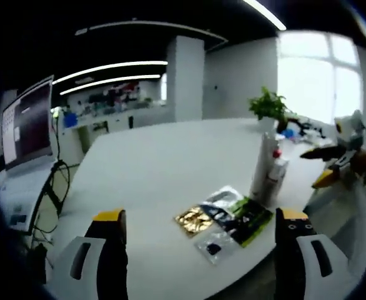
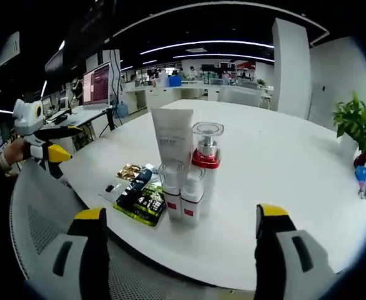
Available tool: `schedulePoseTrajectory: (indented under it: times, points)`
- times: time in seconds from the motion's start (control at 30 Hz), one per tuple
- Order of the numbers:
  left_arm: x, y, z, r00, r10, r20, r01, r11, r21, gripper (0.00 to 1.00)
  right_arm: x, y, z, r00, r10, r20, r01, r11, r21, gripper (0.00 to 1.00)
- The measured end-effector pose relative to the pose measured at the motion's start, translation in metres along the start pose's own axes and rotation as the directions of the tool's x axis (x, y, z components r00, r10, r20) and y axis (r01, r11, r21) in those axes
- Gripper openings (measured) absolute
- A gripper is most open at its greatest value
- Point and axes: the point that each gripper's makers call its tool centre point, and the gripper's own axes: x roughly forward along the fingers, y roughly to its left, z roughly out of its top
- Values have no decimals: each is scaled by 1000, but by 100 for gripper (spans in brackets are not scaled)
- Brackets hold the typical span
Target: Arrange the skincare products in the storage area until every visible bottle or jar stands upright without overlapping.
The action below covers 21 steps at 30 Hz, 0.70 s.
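Several skincare products stand upright in a tight group on the white table [image 2: 276, 169]: a tall white tube [image 2: 172, 139], a clear-capped bottle with a red collar [image 2: 206, 150], and two small white bottles [image 2: 182, 199] in front. The same group [image 1: 267, 169] appears at the right in the left gripper view. Flat sachets [image 2: 138, 190] lie beside them, gold, black and green [image 1: 223, 215]. My left gripper [image 1: 198, 250] is open, back from the sachets. My right gripper [image 2: 180, 250] is open and empty, short of the bottles. Each gripper appears in the other's view [image 1: 333, 162] [image 2: 42, 147].
A potted plant [image 1: 269, 106] stands at the table's far side, also seen as plant [image 2: 356, 125]. A monitor [image 1: 27, 122] with cables sits on a desk to the left. A mesh chair back [image 2: 39, 206] is close to the table edge. Office benches fill the background.
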Motion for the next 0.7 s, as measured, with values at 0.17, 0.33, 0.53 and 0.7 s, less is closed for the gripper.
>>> schedulePoseTrajectory:
  times: [0.17,0.33,0.53,0.7]
  points:
    - [-5,4,2,999,26,41,-25,999,-32,97,1,-3,0,1000,-23,8,23,1000,-16,99]
    - [-6,9,-4,999,42,31,-40,998,-54,97,1,-4,-2,1000,-26,6,26,1000,-10,99]
    - [-5,11,1,997,60,57,-58,997,-42,97,2,-3,-3,999,-34,4,34,999,-34,99]
    - [-6,13,0,996,71,55,-69,997,-32,97,2,0,-3,1000,-25,-3,25,999,-45,99]
